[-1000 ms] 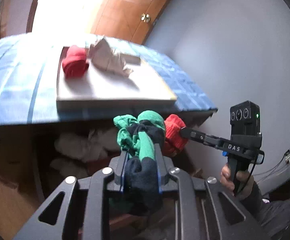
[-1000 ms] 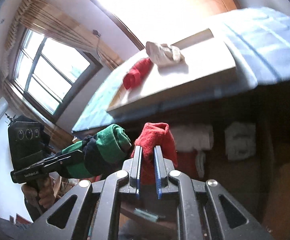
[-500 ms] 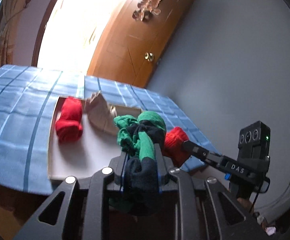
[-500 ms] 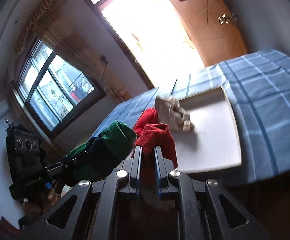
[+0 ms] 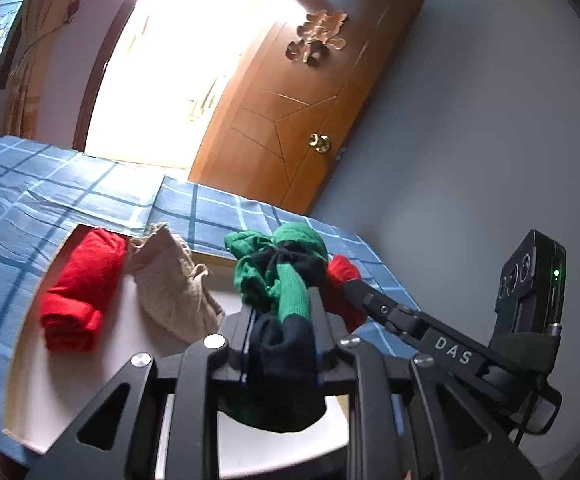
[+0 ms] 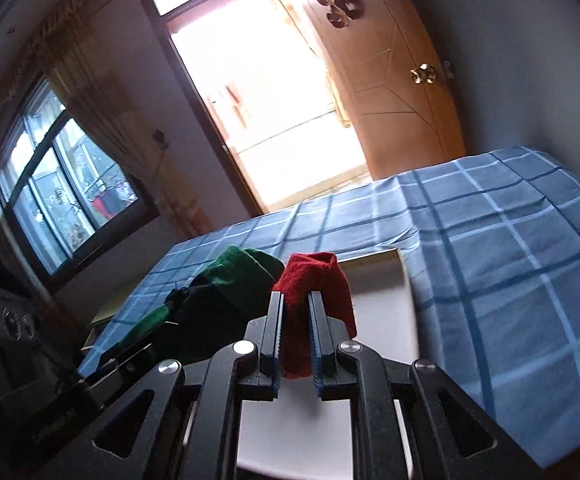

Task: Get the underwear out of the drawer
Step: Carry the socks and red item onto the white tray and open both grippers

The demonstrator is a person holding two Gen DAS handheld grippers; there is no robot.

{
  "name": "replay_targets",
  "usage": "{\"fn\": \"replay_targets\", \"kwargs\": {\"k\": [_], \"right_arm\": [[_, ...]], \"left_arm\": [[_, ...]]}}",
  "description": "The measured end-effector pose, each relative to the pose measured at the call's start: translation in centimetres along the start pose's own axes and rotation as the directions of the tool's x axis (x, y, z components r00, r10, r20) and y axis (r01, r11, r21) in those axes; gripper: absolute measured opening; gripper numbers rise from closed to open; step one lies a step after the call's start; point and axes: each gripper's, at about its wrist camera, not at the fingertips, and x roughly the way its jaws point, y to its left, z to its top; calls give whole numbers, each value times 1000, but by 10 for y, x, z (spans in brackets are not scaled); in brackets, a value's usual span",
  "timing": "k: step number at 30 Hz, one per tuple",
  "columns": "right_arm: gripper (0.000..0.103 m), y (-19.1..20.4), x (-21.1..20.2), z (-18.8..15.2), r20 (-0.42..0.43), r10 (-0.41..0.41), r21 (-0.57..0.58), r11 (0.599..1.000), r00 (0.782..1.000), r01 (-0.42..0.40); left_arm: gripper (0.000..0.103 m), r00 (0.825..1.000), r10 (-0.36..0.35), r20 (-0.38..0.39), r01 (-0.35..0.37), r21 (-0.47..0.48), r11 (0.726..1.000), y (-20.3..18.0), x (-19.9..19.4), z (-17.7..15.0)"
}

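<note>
- Left gripper (image 5: 282, 320) sits low centre in its own view, fingers pinched tight on a green-and-navy underwear bundle (image 5: 280, 280), which bulges above and below the tips.
- Right gripper (image 6: 295, 334) sits low centre of its view, fingers squeezed onto a red underwear piece (image 6: 313, 292) that drapes over the tips.
- Both tools point up and forward, side by side: from the left camera the right tool slants in from the lower right, its red cloth just beside the green bundle; from the right camera the green bundle shows at centre left.
- Beneath both loads lies a white board (image 5: 90, 380), resting on the blue checked bedspread (image 5: 30, 200).
- On that board, at left of the left view, a rolled red garment (image 5: 78, 292) lies with a crumpled beige garment (image 5: 174, 280) touching its upper end.
- Further back, an open wooden door (image 5: 301, 112) fills the upper centre, bright daylight beside it.
- A window (image 6: 62, 184) shows at left of the right view.
</note>
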Motion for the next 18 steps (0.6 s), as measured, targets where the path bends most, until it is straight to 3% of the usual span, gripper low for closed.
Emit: {"fn": "replay_targets", "kwargs": {"k": [5, 18], "right_arm": [[13, -16, 26, 3, 26, -47, 7, 999, 999, 46], [13, -41, 75, 1, 11, -55, 41, 998, 998, 55]], "left_arm": [[20, 999, 32, 23, -32, -5, 999, 4, 30, -8], [20, 996, 76, -47, -79, -68, 995, 25, 91, -22]]}}
